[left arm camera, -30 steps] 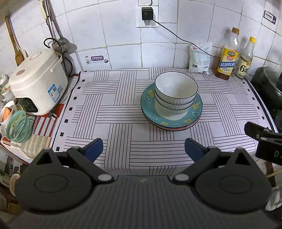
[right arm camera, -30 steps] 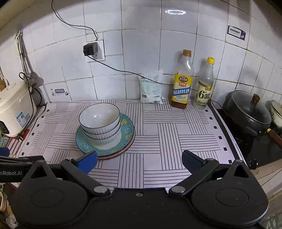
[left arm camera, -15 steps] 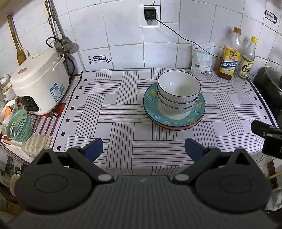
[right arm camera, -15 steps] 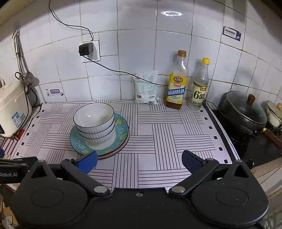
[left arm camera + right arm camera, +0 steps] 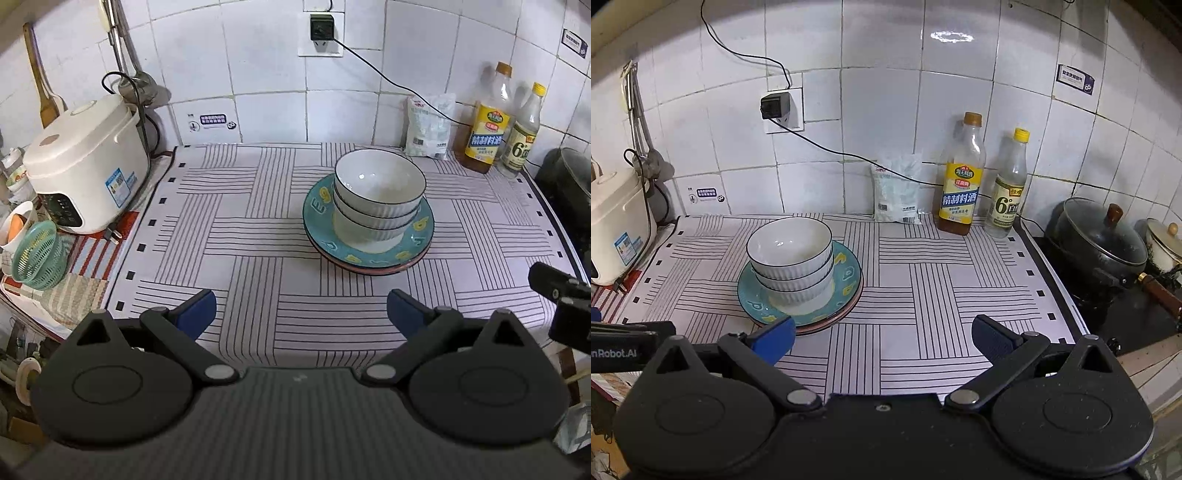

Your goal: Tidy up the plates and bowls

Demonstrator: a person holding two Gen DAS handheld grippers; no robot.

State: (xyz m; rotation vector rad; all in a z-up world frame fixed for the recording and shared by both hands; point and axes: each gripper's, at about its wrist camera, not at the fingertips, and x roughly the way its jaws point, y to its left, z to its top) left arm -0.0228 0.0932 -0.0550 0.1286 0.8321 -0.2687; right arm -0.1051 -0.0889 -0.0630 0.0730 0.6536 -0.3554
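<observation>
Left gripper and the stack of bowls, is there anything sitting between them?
Nothing: in the left wrist view only bare striped cloth lies between the open left gripper and the stack of bowls on its plates.

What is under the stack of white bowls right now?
The stack of bowls sits on a teal plate with yellow marks. A reddish plate shows at its edge beneath. Whether more plates lie under that, and the teal plate's centre, is hidden.
</observation>
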